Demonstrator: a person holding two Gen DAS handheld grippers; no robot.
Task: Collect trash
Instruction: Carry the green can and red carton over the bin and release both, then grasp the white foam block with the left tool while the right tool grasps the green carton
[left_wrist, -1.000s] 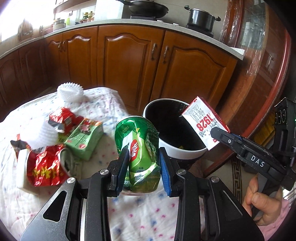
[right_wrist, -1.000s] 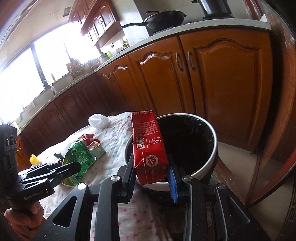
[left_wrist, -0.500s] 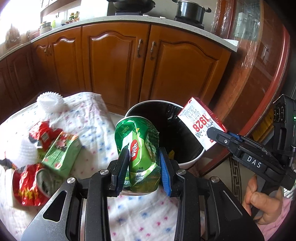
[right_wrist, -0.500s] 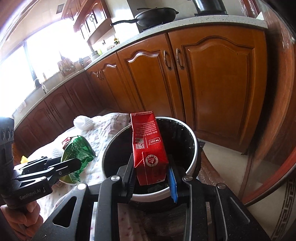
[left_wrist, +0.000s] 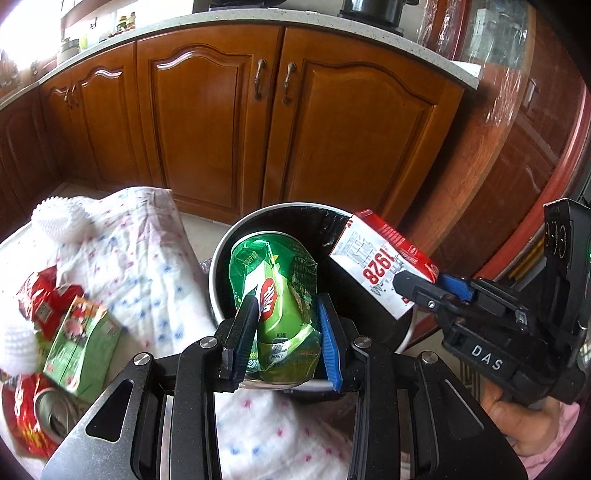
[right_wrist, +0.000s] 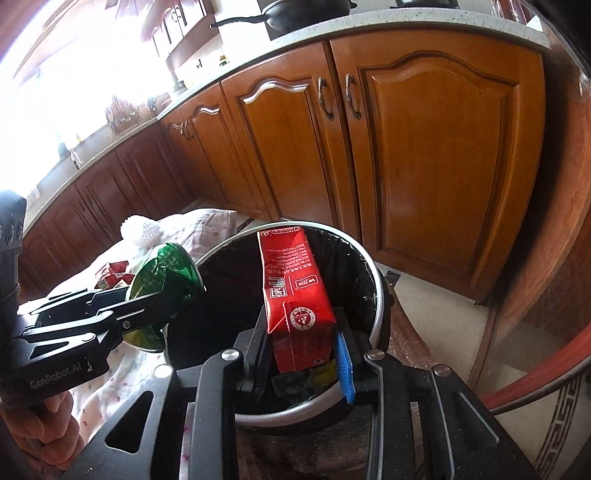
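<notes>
Left gripper (left_wrist: 284, 325) clamped on a crushed green can (left_wrist: 280, 288), held over the near left rim of the bin (left_wrist: 221, 258). Right gripper (right_wrist: 303, 347) clamped on a red carton (right_wrist: 291, 291), upright over the bin's mouth. More trash on the flowered cloth (left_wrist: 155, 266) to the left: green carton (left_wrist: 81, 347), red wrappers (left_wrist: 37, 306), white foam nets (left_wrist: 59, 221).

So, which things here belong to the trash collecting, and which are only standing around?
Job: green can in left gripper; red carton in right gripper; trash bin; green carton and red wrappers on cloth.
Around: pan, pot, cabinets.
</notes>
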